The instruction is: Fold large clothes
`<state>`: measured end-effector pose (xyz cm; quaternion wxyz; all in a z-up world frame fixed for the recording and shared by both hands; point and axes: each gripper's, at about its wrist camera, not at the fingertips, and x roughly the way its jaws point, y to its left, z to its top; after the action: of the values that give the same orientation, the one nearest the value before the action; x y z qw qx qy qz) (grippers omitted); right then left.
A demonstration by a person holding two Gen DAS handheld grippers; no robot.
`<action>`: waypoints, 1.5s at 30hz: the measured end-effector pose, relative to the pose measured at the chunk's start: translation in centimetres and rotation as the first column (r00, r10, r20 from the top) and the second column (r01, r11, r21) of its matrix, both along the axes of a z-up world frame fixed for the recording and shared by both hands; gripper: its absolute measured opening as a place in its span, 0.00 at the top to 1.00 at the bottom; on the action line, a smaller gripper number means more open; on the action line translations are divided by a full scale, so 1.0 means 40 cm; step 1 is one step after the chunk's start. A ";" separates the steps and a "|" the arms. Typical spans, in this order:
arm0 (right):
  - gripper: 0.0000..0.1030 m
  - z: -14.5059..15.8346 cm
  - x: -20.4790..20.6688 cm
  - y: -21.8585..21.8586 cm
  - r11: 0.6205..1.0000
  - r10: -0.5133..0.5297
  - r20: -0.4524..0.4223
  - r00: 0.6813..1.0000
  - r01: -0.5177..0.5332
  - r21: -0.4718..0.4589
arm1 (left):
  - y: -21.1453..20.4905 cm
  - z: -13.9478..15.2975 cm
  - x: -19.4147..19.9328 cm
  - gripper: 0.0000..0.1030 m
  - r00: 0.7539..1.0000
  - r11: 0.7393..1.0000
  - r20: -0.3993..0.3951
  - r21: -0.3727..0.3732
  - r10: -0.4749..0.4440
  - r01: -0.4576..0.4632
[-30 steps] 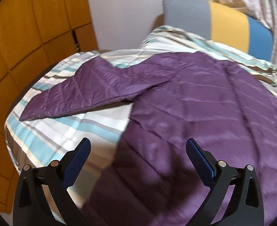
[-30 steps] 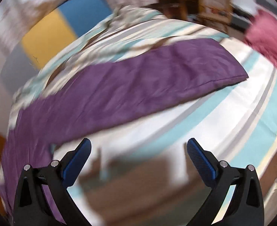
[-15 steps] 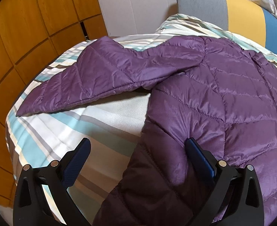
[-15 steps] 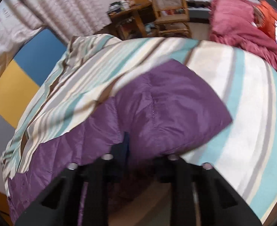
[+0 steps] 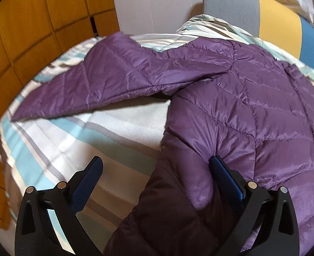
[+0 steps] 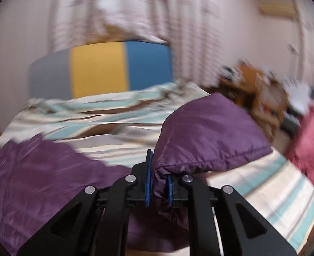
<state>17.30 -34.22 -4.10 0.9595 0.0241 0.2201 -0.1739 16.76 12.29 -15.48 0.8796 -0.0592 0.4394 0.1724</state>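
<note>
purple puffer jacket [image 5: 253, 98] is spread on the striped bedding [image 5: 56, 138], one sleeve [image 5: 114, 74] stretched out to the far left. left gripper [image 5: 154, 166] has its fingers wide apart straddling the jacket's near side edge. right gripper [image 6: 158, 179] is pinching the other sleeve's cuff [image 6: 208, 140], lifted off the bed.

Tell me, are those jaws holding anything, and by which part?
The right gripper pinches the purple jacket by a sleeve's cuff end; the left gripper holds nothing.
</note>
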 end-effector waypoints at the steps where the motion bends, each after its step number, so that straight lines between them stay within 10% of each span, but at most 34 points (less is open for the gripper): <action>1: 0.90 -0.003 0.008 0.038 0.999 0.030 0.000 1.000 -0.030 -0.029 | 0.012 -0.002 -0.002 0.03 1.000 0.999 0.004 -0.040 0.004 -0.004; 14: 0.90 -0.133 0.076 0.551 0.832 0.421 -0.128 0.898 -0.439 -0.339 | 0.020 -0.006 -0.008 0.03 1.000 0.996 0.019 -0.085 0.013 -0.011; 33: 0.79 -0.313 0.093 0.781 0.509 0.669 -0.415 0.617 -0.787 -0.349 | -0.035 0.054 0.000 0.03 0.999 0.999 0.024 0.031 -0.046 0.045; 39: 0.48 -0.245 0.073 0.680 0.590 0.727 -0.302 0.617 -0.786 -0.185 | -0.095 0.171 0.030 0.03 0.982 0.993 0.151 -0.001 -0.113 0.115; 45: 0.47 -0.182 0.058 0.486 0.764 0.645 -0.113 0.756 -0.643 0.064 | -0.212 0.168 0.144 0.03 0.966 0.980 0.164 0.035 -0.200 0.197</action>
<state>19.62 -14.77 -11.37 0.9444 -0.0540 0.2778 0.1676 22.51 3.82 -8.75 0.9266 -0.0213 0.3663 0.0820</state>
